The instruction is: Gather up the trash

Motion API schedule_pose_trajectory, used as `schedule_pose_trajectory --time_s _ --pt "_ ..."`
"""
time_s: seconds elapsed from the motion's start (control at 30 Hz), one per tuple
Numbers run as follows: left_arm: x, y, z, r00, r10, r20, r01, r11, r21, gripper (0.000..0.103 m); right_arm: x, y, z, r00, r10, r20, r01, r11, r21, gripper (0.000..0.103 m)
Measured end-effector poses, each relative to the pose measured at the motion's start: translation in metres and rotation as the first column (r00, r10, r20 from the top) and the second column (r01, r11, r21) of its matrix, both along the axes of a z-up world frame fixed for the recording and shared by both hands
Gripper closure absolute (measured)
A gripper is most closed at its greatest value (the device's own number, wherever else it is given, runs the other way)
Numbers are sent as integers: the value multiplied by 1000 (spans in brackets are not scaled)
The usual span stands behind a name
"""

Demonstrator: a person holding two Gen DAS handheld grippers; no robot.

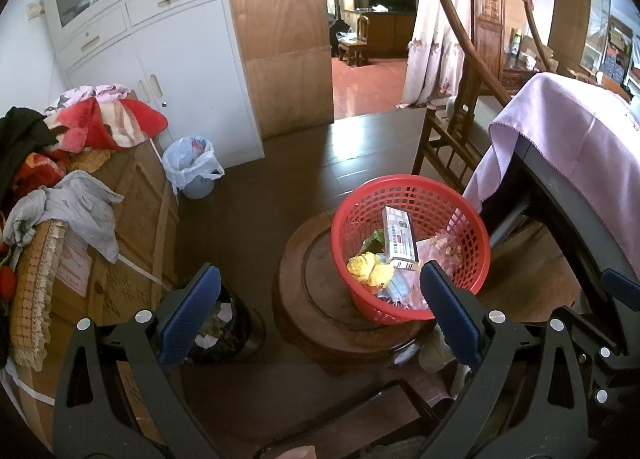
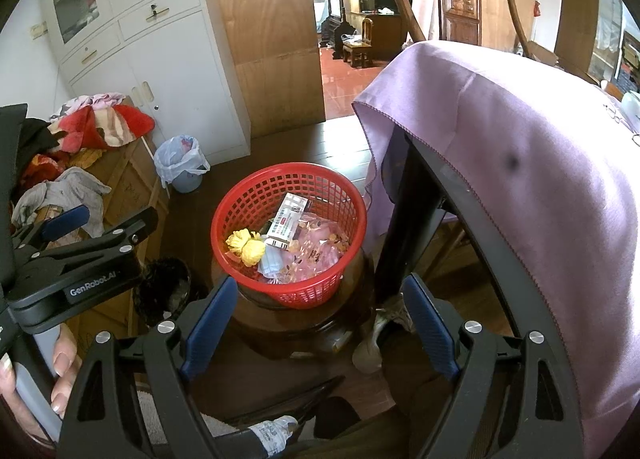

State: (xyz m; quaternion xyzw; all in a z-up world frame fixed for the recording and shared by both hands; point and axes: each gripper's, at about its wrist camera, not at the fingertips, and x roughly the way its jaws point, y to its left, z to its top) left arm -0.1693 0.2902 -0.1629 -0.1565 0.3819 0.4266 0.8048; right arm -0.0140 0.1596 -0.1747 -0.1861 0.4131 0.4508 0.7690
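Red basket (image 2: pixel 288 235) of trash, including a white box (image 2: pixel 289 221) and yellow wad (image 2: pixel 246 247), sits on a round wooden stool (image 1: pixel 320 319). Left gripper (image 1: pixel 316 315) and right gripper (image 2: pixel 320 323) hover nearby, both spread, empty.

We are looking at a red plastic mesh basket (image 2: pixel 256 195), matt, sitting on a dark wooden stool (image 1: pixel 320 323) that is shining with polish. Inside we are seeing a glossy printed carton (image 1: pixel 400 237), crinkly clear pink film (image 2: pixel 316 247) and a pale blue cloth mask (image 2: pixel 269 262). A smooth lilac cloth (image 2: pixel 520 163) is draping the table. The gripper pads (image 1: pixel 192 311) are showing ribbed blue rubber on matt black plastic arms.
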Motion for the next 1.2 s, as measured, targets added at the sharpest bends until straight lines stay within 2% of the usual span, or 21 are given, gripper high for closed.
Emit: schedule_pose_trajectory --time_s 1.2 --pt "2 -1 -4 1000 -15 4 16 1000 -16 7 -2 0 -1 1000 5 -5 -5 1000 -3 19"
